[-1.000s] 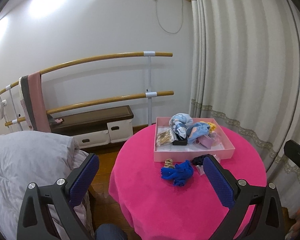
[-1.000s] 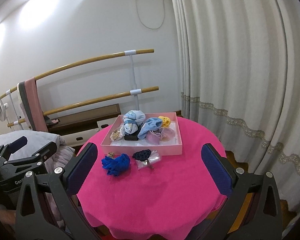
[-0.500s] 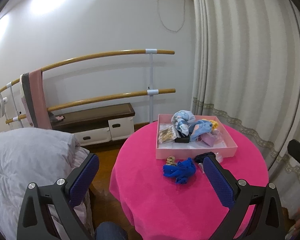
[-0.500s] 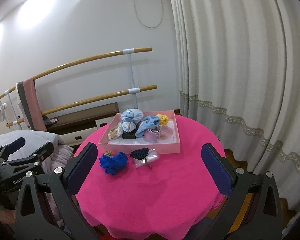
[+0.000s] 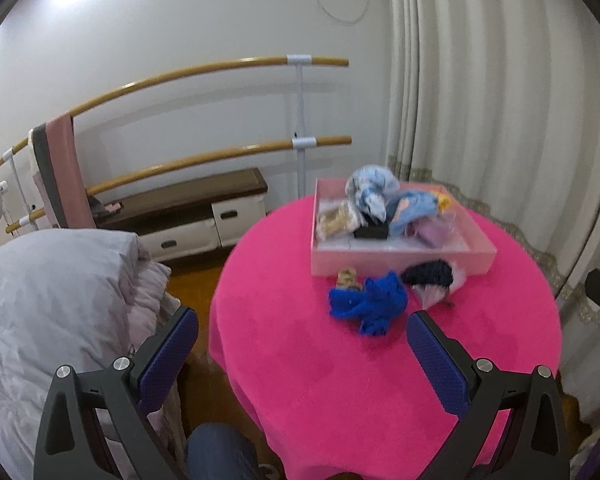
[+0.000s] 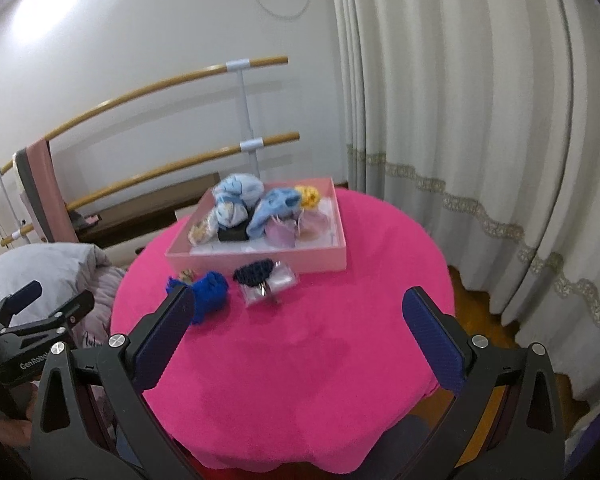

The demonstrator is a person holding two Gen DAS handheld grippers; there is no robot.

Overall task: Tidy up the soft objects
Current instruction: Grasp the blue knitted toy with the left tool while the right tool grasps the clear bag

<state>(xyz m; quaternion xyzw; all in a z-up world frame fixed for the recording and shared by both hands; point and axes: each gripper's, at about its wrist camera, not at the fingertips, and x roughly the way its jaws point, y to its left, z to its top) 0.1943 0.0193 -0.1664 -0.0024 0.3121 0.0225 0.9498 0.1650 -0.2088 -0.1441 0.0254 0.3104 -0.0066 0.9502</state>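
Observation:
A pink box [image 5: 400, 261] [image 6: 260, 260] stands at the far side of a round table with a pink cloth [image 5: 340, 368] [image 6: 308, 360] and holds several soft items in blue, yellow, lilac and black. In front of the box lie a bright blue fabric piece [image 5: 370, 302] [image 6: 210, 290], a small tan item [image 5: 348, 278] [image 6: 186, 275] and a dark navy knit piece on clear wrapping [image 5: 430, 274] [image 6: 256, 274]. My left gripper [image 5: 300, 344] is open and empty, short of the table's near left edge. My right gripper [image 6: 298, 320] is open and empty above the cloth.
A bed with grey bedding [image 5: 52, 300] lies left of the table. Wooden ballet bars [image 5: 220, 76] with a hanging pink cloth [image 5: 62, 176] and a low bench with drawers [image 5: 196, 216] line the wall. Curtains [image 6: 480, 120] hang at the right.
Both grippers have come closer to the table and tilted down; the box and loose items look larger. Nothing on the table has moved.

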